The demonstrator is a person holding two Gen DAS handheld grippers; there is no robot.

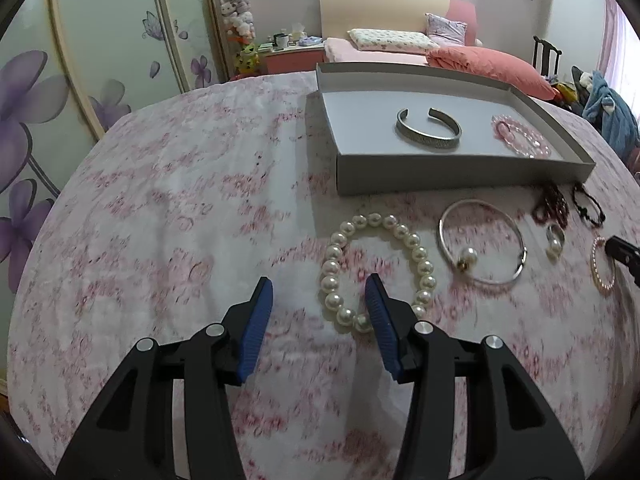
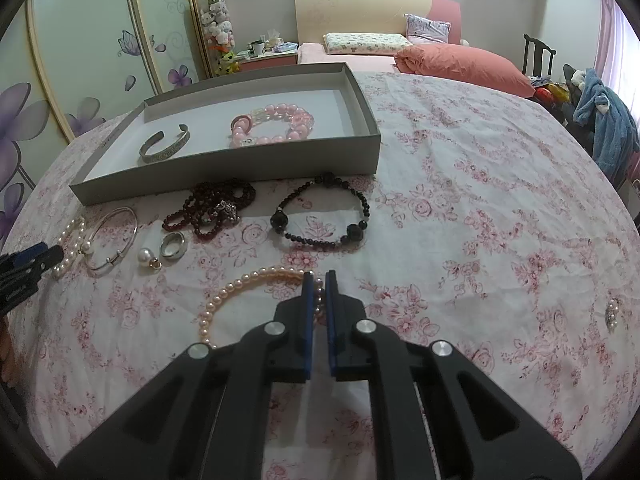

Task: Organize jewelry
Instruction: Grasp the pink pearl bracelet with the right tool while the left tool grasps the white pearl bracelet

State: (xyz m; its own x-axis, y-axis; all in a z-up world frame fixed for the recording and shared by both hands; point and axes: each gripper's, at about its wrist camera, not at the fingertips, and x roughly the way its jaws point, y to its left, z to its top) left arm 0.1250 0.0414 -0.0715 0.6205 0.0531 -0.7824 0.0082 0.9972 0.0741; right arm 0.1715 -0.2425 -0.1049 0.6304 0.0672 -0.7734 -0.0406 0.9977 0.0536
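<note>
The half-open left gripper [image 1: 320, 300] straddles the near-left arc of the white pearl bead bracelet [image 1: 378, 272], while the right gripper [image 2: 319, 292] pinches a pink pearl strand [image 2: 240, 288]; next, probably clamp, lift boxward.

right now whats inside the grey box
Two pieces lie in the grey box: a silver cuff and a pink bead bracelet. Its near wall hides a strip of the floor behind it, so anything small there can't be seen.

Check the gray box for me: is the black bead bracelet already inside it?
No. The black bead bracelet lies on the bedspread outside the gray box, which holds only a silver cuff and pink bracelet.
</note>
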